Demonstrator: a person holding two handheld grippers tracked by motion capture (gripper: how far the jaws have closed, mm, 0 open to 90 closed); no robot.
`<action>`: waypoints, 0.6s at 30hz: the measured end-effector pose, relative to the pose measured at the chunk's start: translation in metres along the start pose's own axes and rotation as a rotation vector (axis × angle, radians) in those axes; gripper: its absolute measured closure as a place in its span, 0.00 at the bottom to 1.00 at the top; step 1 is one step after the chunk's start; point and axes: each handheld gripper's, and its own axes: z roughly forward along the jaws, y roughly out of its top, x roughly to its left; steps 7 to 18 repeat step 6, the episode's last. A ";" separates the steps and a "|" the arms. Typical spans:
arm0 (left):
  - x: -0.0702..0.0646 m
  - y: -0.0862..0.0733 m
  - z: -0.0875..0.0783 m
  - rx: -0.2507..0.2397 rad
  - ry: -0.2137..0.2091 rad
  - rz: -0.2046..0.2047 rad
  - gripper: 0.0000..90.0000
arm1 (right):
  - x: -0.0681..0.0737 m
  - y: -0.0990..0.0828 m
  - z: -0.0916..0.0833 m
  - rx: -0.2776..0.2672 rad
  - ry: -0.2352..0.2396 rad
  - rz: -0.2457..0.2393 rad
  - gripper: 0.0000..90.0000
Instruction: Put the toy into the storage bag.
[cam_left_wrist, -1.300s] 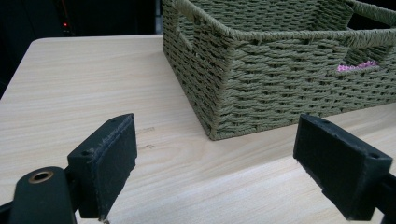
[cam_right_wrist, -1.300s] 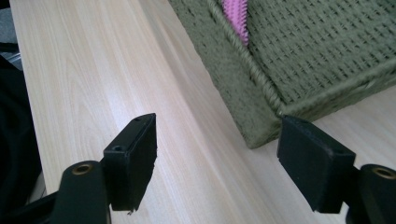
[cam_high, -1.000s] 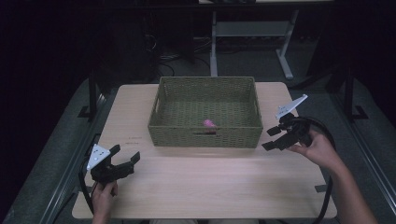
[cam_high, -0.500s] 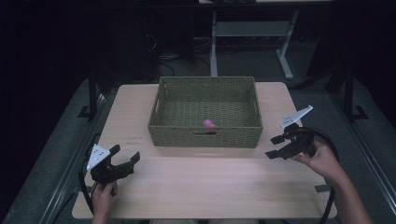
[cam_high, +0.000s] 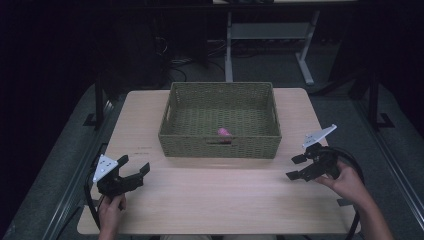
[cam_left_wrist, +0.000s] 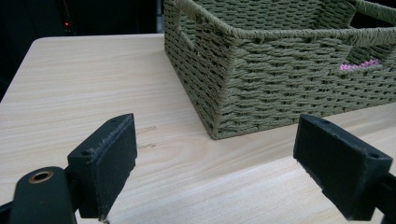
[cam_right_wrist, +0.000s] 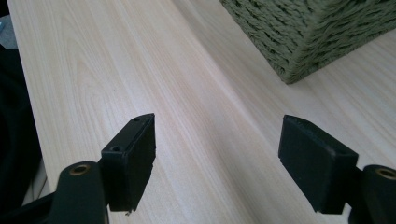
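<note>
Right gripper (cam_high: 305, 167) has dropped back from the basket (cam_high: 220, 146), jaws wide, empty.
Left gripper (cam_high: 131, 172) likewise; pink object (cam_high: 224, 132) inside suggests resetting.

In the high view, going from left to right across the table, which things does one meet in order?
Left gripper → woven basket with a small pink object inside → right gripper.
</note>
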 end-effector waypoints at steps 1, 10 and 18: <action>0.000 0.000 0.000 0.000 -0.001 0.001 0.14 | 0.002 -0.002 0.001 0.003 0.000 0.003 0.30; 0.000 0.000 -0.001 0.000 0.000 0.007 0.14 | 0.013 -0.007 0.004 0.002 -0.020 -0.014 0.29; 0.000 0.000 -0.001 0.000 0.000 0.007 0.14 | 0.013 -0.007 0.004 0.002 -0.020 -0.014 0.29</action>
